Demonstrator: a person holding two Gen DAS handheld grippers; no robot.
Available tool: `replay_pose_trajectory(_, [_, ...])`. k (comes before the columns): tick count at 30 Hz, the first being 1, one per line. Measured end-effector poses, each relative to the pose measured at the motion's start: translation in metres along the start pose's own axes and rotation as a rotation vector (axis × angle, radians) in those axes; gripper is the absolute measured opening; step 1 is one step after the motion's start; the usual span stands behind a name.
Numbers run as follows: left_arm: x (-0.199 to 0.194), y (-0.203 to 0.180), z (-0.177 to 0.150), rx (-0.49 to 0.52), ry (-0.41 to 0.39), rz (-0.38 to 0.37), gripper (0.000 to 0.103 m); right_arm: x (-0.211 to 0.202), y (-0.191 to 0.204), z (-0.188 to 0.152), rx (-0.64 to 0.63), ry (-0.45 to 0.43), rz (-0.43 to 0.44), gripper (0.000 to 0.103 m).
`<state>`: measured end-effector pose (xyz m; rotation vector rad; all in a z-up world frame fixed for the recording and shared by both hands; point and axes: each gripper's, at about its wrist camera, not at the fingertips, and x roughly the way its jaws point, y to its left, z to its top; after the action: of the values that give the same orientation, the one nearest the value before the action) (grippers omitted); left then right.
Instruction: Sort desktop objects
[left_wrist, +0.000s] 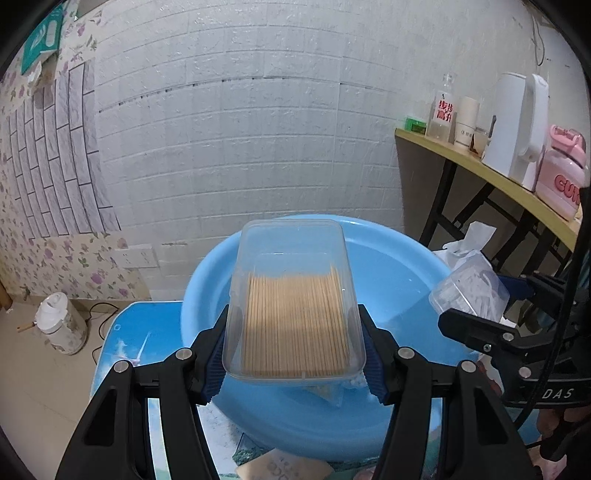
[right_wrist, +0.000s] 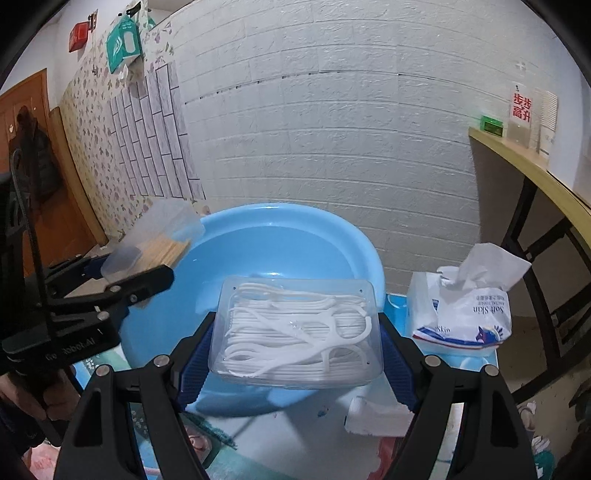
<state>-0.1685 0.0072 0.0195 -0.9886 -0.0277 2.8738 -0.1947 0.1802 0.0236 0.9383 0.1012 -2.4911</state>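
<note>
My left gripper (left_wrist: 293, 354) is shut on a clear plastic box of wooden toothpicks (left_wrist: 295, 306) and holds it over the near part of a blue basin (left_wrist: 391, 266). My right gripper (right_wrist: 295, 354) is shut on a clear box of white floss picks (right_wrist: 299, 332), held over the near right rim of the same basin (right_wrist: 280, 243). The right gripper with its box shows in the left wrist view (left_wrist: 472, 295). The left gripper and toothpick box show at the left of the right wrist view (right_wrist: 159, 240).
The basin stands on a small blue-topped table (left_wrist: 122, 339). A tissue pack (right_wrist: 465, 310) stands right of the basin, a folded white tissue (right_wrist: 376, 417) in front of it. A side shelf (left_wrist: 495, 173) holds a kettle, bottle and cups. A white jar (left_wrist: 61, 323) stands on the floor.
</note>
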Motion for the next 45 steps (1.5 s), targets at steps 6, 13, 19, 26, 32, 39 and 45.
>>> replay_pose_trajectory(6, [0.015, -0.004, -0.003, 0.006, 0.026, 0.002, 0.059, 0.011, -0.003, 0.0, 0.011, 0.01, -0.009, 0.082])
replay_pose_trajectory(13, [0.019, -0.005, -0.004, 0.027, 0.014, 0.036, 0.062, 0.019, -0.004, 0.004, 0.015, 0.01, -0.006, 0.082])
replay_pose_trajectory(19, [0.01, -0.004, -0.002, 0.044, -0.034, 0.061, 0.072, 0.022, -0.003, 0.006, 0.012, 0.01, -0.005, 0.082])
replay_pose_trajectory(26, [0.005, 0.007, -0.007, 0.011, -0.018, 0.065, 0.074, 0.024, -0.001, 0.009, 0.009, 0.012, -0.006, 0.082])
replay_pose_trajectory(32, [-0.005, 0.011, -0.007, -0.005, -0.024, 0.074, 0.08, 0.032, 0.003, 0.009, -0.002, 0.025, 0.02, 0.083])
replay_pose_trajectory(39, [-0.02, 0.02, -0.013, -0.028, -0.026, 0.09, 0.088, 0.026, 0.01, 0.009, -0.024, 0.006, 0.018, 0.103])
replay_pose_trajectory(45, [-0.037, 0.022, -0.02, -0.039, -0.035, 0.092, 0.093, 0.009, 0.012, 0.003, 0.006, 0.0, 0.003, 0.103])
